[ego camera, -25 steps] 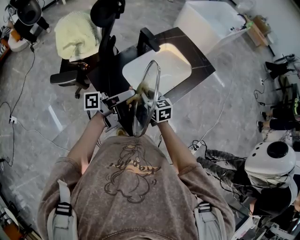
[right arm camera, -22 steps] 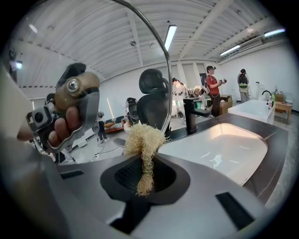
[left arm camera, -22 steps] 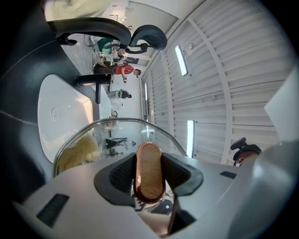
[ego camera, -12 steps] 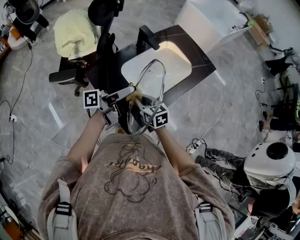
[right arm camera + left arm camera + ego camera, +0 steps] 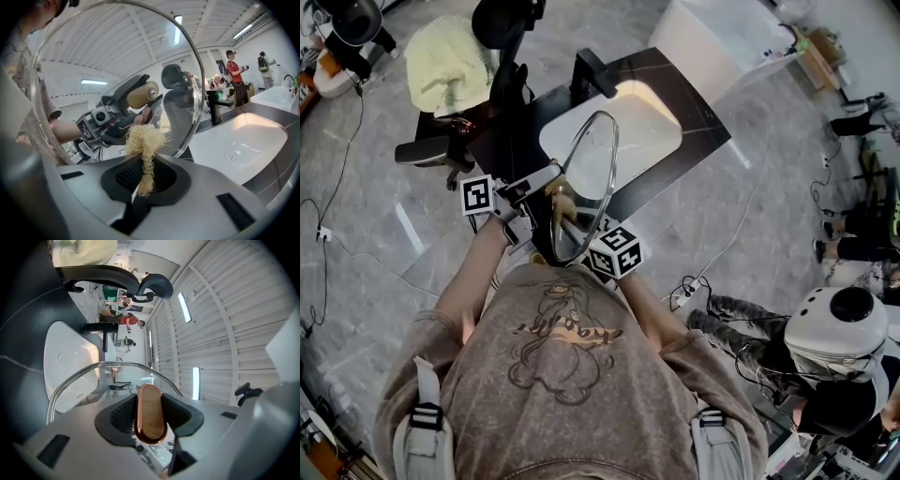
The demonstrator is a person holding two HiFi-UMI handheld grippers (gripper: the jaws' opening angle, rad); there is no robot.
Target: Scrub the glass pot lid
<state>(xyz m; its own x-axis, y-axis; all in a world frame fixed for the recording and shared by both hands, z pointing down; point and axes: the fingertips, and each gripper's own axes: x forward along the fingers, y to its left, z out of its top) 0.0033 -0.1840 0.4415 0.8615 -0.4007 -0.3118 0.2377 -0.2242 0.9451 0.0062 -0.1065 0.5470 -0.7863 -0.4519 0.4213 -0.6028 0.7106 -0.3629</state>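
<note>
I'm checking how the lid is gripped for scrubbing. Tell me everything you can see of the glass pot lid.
The glass pot lid is a clear round pane with a metal rim and an oval wooden knob. It stands on edge above the white sink. The left gripper is shut on the knob; the right gripper's straw-coloured scrubber meets the opposite face.

- Left gripper [image 5: 542, 183]: was held out ahead of the chest, tipped slightly upward. Jaws stood partway apart, pads clamped on either side of the wooden lid handle [image 5: 150, 414].
- Left forearm [image 5: 476, 272]: was bare and stretched forward.
- Right gripper [image 5: 581, 234]: sat close beside the left, angled downward. Jaws were pinched together on a tuft of pale scrubber fibre [image 5: 144, 140].
- Right forearm [image 5: 649, 305]: was bare and drawn in toward the body's middle.
</note>
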